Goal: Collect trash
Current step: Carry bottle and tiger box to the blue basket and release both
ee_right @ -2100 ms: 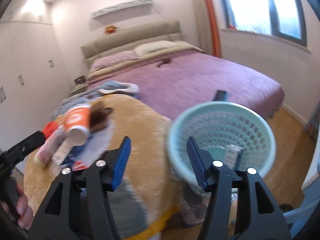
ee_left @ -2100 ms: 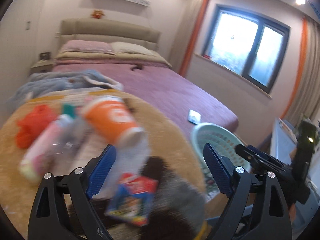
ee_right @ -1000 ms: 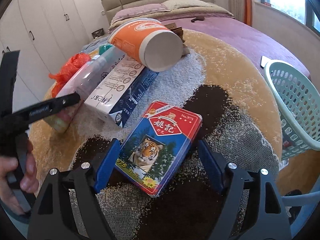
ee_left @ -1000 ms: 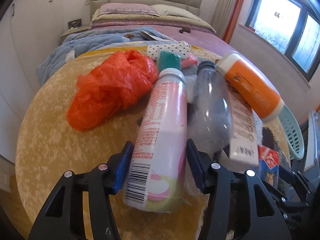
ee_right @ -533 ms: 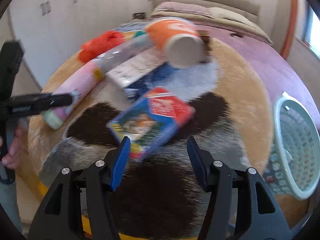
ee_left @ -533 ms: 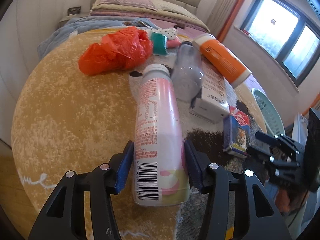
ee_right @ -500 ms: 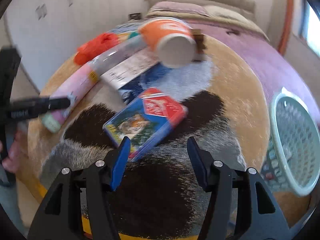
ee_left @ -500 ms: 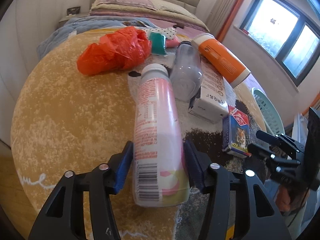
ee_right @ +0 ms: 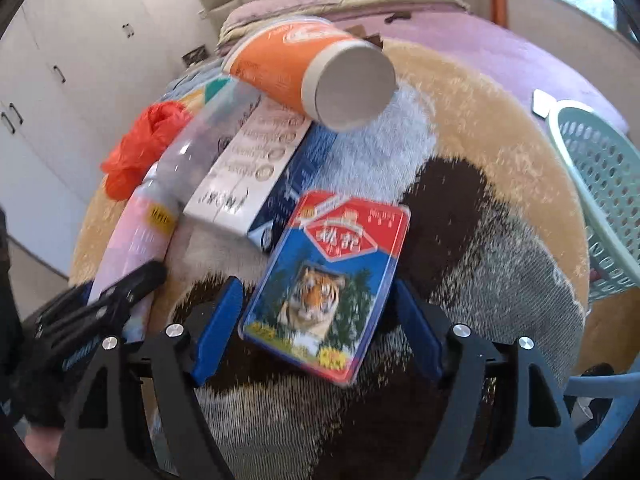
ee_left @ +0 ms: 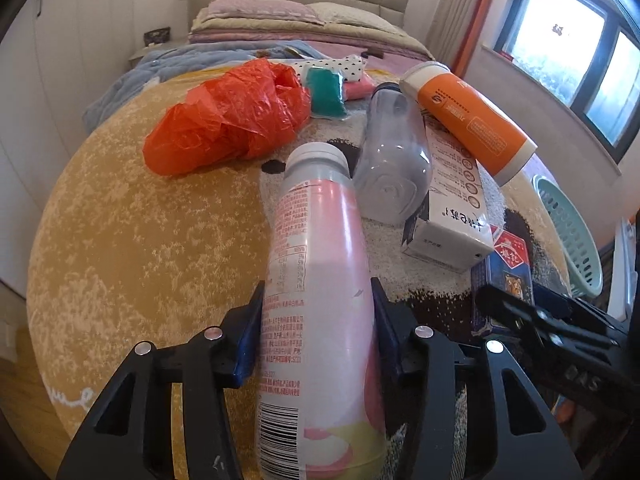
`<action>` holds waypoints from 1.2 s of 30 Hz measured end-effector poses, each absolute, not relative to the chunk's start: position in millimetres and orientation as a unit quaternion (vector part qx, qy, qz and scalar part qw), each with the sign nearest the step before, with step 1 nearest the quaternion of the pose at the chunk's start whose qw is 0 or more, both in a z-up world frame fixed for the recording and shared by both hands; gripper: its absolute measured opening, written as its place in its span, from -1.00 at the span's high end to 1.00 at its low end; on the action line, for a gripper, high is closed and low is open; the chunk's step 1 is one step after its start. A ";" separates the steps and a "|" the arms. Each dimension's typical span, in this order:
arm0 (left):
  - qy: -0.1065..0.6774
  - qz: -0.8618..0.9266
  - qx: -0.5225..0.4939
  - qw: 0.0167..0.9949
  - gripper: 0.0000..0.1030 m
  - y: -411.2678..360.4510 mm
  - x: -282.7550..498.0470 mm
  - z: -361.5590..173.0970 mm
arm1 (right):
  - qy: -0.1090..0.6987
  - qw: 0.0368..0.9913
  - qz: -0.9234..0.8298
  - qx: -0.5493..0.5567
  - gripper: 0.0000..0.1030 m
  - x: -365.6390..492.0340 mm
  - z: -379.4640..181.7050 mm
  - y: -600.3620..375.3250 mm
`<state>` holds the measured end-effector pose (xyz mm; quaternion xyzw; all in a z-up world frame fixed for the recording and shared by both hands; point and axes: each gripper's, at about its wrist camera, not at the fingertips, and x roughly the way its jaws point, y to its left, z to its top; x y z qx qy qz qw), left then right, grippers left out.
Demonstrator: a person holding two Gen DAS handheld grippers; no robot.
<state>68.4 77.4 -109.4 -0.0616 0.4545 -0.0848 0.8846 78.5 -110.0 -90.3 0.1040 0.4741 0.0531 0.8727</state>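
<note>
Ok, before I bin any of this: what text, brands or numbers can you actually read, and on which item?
"姚記" on the red badge of the tiger card box.
"特仑苏", seen upside down, on the white carton.
Pink bottle held in the left gripper: barcode and dense small print, too small to read.
Orange tube: white logo and print, too small to read.
Nothing else legible.

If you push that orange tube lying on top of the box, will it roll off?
Probably. The orange canister is round and lies tilted, propped on the white carton, so a nudge would likely send it rolling down onto the rug. Its flat end looks like cardboard, so it is likely light and stiff, not floppy.
</note>
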 end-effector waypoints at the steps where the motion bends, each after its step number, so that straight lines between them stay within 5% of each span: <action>1: 0.452 -0.083 -0.066 0.886 0.09 78.9 66.1 -109.2 | 0.474 0.873 0.048 0.103 -0.42 81.7 -90.5 -108.7; 9: 0.418 -0.096 -0.095 0.898 0.09 82.4 40.9 -96.9 | 0.465 0.880 0.068 0.073 -0.23 68.3 -94.2 -114.9; 22: 0.354 -0.147 -0.128 0.915 0.09 57.4 1.6 -53.0 | 0.395 0.911 0.053 0.106 -0.20 40.6 -54.1 -197.8; 36: 0.311 -0.278 -0.079 0.906 0.09 -95.7 50.2 -7.0 | 0.329 0.929 -0.073 0.156 -0.20 37.1 -25.4 -341.6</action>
